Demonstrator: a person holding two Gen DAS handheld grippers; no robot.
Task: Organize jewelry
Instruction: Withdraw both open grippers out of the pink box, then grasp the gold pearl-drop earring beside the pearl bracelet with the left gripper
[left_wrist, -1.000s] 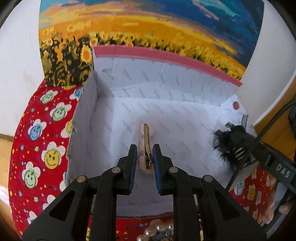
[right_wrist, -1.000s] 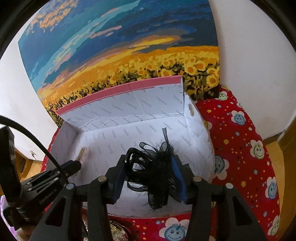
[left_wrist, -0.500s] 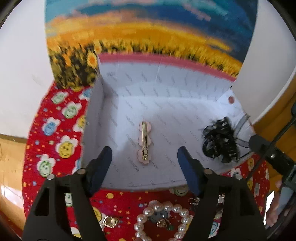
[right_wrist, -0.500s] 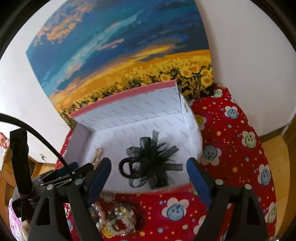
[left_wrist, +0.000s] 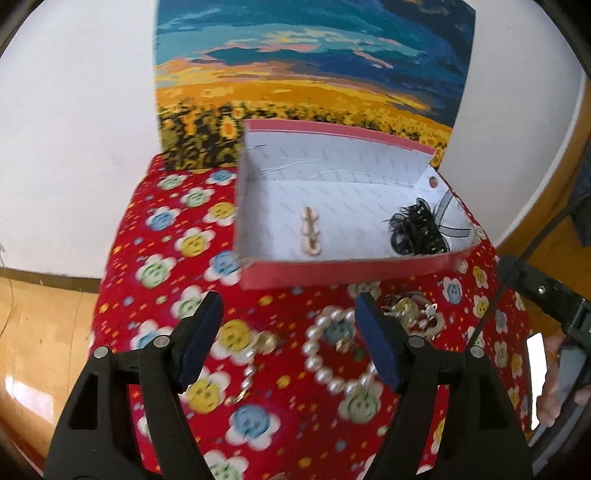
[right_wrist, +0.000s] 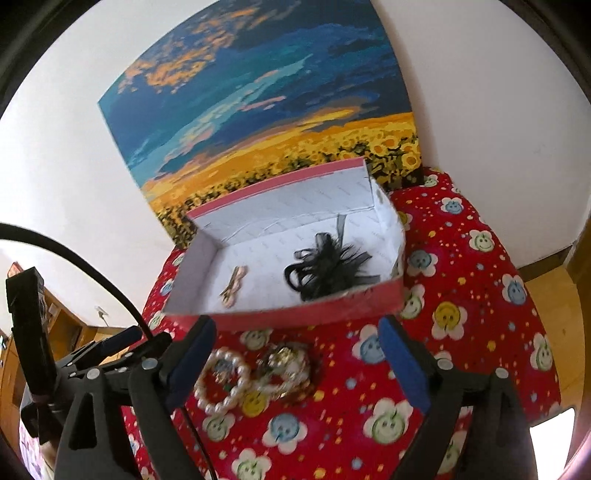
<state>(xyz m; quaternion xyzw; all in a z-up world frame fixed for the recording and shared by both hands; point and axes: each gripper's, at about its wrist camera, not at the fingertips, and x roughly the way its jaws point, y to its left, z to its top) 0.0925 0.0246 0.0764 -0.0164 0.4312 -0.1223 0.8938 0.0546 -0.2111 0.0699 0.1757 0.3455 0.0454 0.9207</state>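
Observation:
A pink box with a white lining (left_wrist: 332, 275) (right_wrist: 295, 317) stands open on a red flower-print cloth. In it lie a pink-and-gold hair clip (left_wrist: 311, 233) (right_wrist: 233, 281) on the left and a black feathery hair piece (left_wrist: 416, 230) (right_wrist: 327, 266) on the right. In front of the box lie a pearl bracelet (left_wrist: 334, 356) (right_wrist: 221, 380), a gold jewelry pile (left_wrist: 413, 314) (right_wrist: 286, 363) and a small gold chain piece (left_wrist: 258, 354). My left gripper (left_wrist: 290, 339) is open and empty above the cloth. My right gripper (right_wrist: 297, 363) is open and empty over the jewelry.
A sunflower-field painting (left_wrist: 310, 81) (right_wrist: 273, 114) leans on the white wall behind the box. The cloth-covered table (left_wrist: 166, 258) (right_wrist: 480, 295) drops off to a wooden floor on both sides. The left gripper's body (right_wrist: 74, 354) shows at the lower left of the right wrist view.
Both grippers let go of their pieces, opened wide and pulled back out of the box. The clip and the black hair piece now lie inside it.

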